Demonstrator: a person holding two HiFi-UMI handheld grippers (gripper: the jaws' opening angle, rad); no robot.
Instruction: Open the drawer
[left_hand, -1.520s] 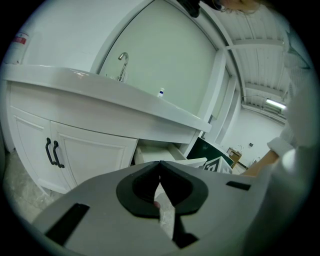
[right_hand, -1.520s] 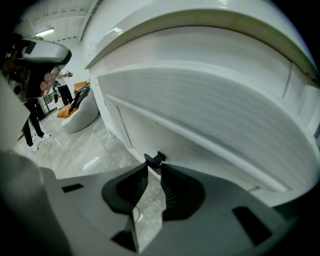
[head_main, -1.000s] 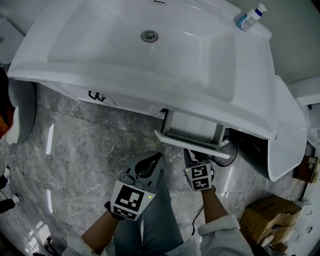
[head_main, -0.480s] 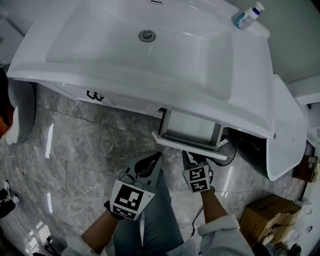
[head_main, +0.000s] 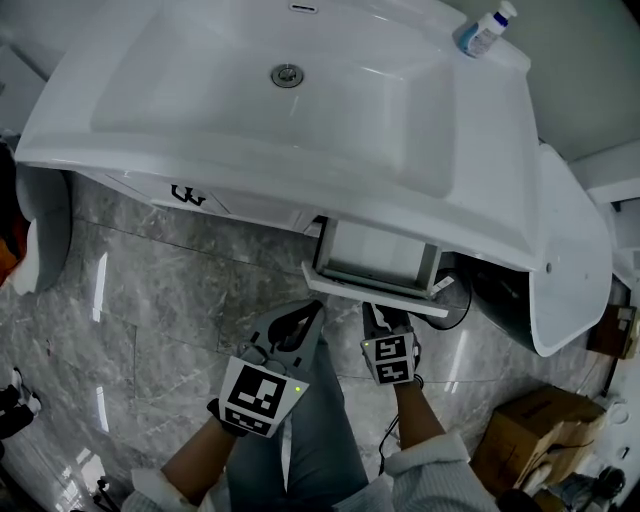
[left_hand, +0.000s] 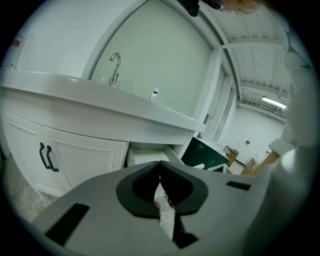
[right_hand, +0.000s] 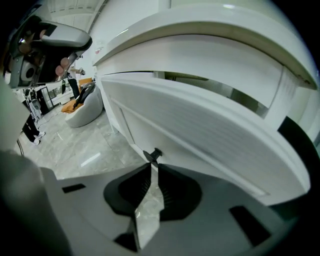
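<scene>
From the head view, the drawer (head_main: 372, 262) stands partly pulled out under the white sink (head_main: 470, 150). The right gripper (head_main: 380, 314) is at its front, and the left gripper (head_main: 312, 318) is just beside, off it. A bottle (head_main: 486, 29) sits on the sink's corner, and a cardboard box (head_main: 530, 435) is on the floor.

The left gripper view shows jaws together and empty, plus a faucet (left_hand: 116, 62) and cabinet door handles (left_hand: 46, 157).

In the right gripper view the jaws, which have just been closing, pinch the drawer's small black handle (right_hand: 153, 154).

I can read no word, brand or number anywhere. The small white bottle with a blue label (head_main: 482, 32) on the white basin's (head_main: 480, 120) corner is too far off for its print to resolve. The left marker cube (head_main: 262, 393) and the right marker cube (head_main: 389, 359) carry only black-and-white square patterns, no letters.
</scene>
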